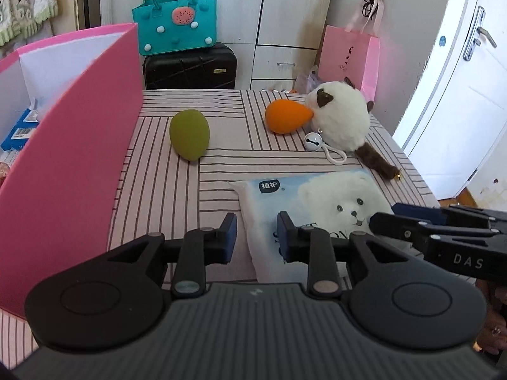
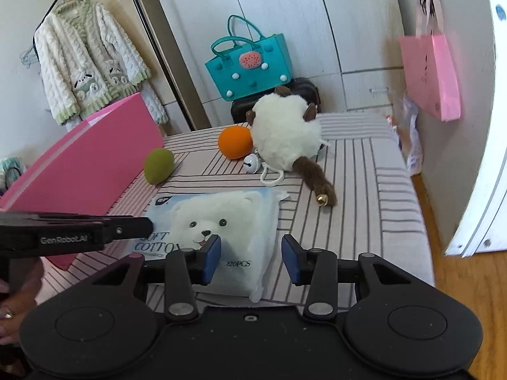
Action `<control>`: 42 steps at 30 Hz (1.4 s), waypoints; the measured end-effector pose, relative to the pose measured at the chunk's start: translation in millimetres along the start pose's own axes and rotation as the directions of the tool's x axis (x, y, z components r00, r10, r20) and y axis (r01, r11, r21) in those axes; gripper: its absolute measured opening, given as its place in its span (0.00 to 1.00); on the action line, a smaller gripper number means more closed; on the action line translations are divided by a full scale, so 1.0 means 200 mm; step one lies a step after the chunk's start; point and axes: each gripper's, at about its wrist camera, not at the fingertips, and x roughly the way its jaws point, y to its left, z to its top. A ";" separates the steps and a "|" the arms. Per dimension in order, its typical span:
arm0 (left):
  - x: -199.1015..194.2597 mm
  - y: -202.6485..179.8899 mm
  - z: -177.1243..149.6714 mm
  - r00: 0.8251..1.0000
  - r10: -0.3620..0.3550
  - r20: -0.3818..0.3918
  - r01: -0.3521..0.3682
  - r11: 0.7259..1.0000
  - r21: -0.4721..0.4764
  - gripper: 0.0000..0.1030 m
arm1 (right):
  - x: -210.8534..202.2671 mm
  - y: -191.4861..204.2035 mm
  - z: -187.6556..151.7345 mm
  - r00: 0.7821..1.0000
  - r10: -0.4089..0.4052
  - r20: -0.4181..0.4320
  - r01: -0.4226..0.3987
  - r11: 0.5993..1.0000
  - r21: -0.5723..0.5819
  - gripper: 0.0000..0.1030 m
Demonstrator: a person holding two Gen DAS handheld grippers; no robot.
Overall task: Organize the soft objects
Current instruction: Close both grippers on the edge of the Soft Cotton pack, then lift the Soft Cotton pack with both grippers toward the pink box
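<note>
A soft pack of cotton pads (image 1: pixel 332 202) (image 2: pixel 221 215) with a white bear print lies flat on the striped cloth, nearest to me. My left gripper (image 1: pixel 256 237) hovers at its left edge with the jaws drawn close and nothing pinched; the pack's edge shows under the narrow gap. My right gripper (image 2: pixel 252 259) stands open, with the pack's near right corner between its jaws. Only its left pad overlaps the pack. Farther back lie a green egg-shaped sponge (image 1: pixel 190 139) (image 2: pixel 158 166), an orange sponge (image 1: pixel 285 117) (image 2: pixel 235 142) and a white plush ball (image 1: pixel 342 120) (image 2: pixel 285 136) with a brown tail.
A tall pink box (image 1: pixel 79 142) (image 2: pixel 95 158) stands open along the table's left side. A small white bell (image 1: pixel 311 142) lies by the plush. Behind the table are a teal bag (image 1: pixel 177 28) on a black suitcase (image 1: pixel 190 69), and a pink paper bag (image 1: pixel 348 57). Wooden floor (image 2: pixel 459 269) lies to the right.
</note>
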 end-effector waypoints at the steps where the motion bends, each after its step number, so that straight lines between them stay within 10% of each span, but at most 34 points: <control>1: 0.00 0.00 0.00 1.000 -0.003 0.001 0.003 1.000 -0.003 0.26 | 0.01 -0.01 0.00 1.000 0.017 -0.007 -0.017 1.000 0.016 0.46; 11: 0.04 0.06 0.01 0.996 -0.065 -0.068 0.058 0.993 -0.100 0.46 | 0.02 0.03 0.02 0.998 0.032 -0.053 -0.034 0.999 -0.033 0.51; 42: -0.24 0.00 -0.09 0.977 -0.205 -0.059 0.205 0.979 -0.006 0.25 | -0.21 0.32 -0.04 0.993 -0.003 -0.116 -0.014 0.989 -0.144 0.53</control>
